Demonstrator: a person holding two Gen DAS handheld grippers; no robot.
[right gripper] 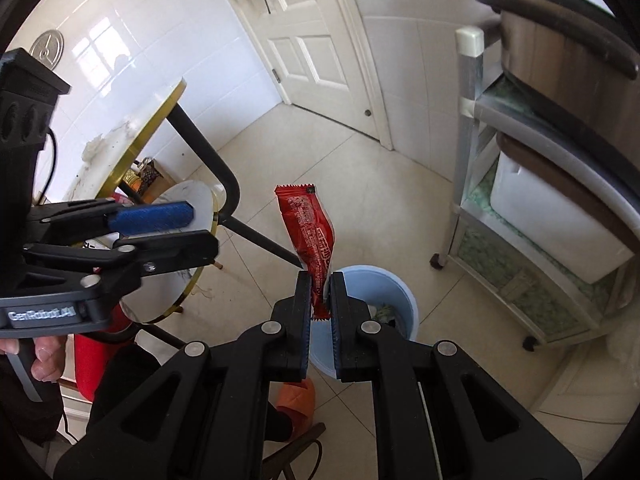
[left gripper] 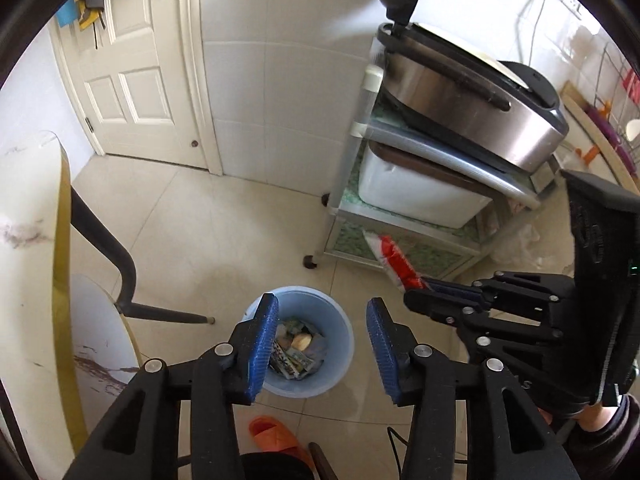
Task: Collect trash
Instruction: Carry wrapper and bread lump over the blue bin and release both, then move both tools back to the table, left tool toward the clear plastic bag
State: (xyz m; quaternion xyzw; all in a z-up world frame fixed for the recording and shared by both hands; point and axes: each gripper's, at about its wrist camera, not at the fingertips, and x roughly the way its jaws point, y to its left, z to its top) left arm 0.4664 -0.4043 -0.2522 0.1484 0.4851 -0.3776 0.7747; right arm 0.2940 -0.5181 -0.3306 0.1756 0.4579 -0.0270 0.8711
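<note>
The right gripper [right gripper: 320, 300] has its jaws pinching the lower end of a red wrapper [right gripper: 310, 232], which stands up and curls away from the jaws toward twelve o'clock in the right wrist view. Below and just past the jaws, toward four o'clock, sits the blue bin [right gripper: 396, 300] on the tiled floor [right gripper: 360, 184]; from this angle I cannot tell whether the wrapper hangs over its mouth or only beside it.

The left gripper [left gripper: 320, 340] has its jaws spread wide and holds nothing. Through its gap the bin [left gripper: 340, 320] shows at six o'clock, already carrying scraps and packets. The wrapper [left gripper: 394, 260] appears again at three o'clock of the bin, held out by the other tool in front of a metal rack [left gripper: 400, 236].

The wrapper looks to be thin foil or plastic: very light, limp, crinkly and likely slick. A pinch near one sealed end, as now, seems the sound hold, since the seam is stiffer than the middle. Being so light, it may drift or cling on release, so it ought to be let go low over the bin's mouth.

An orange slipper [left gripper: 272, 436] lies near the bin, and the round bench [right gripper: 160, 120] stands at nine o'clock.
</note>
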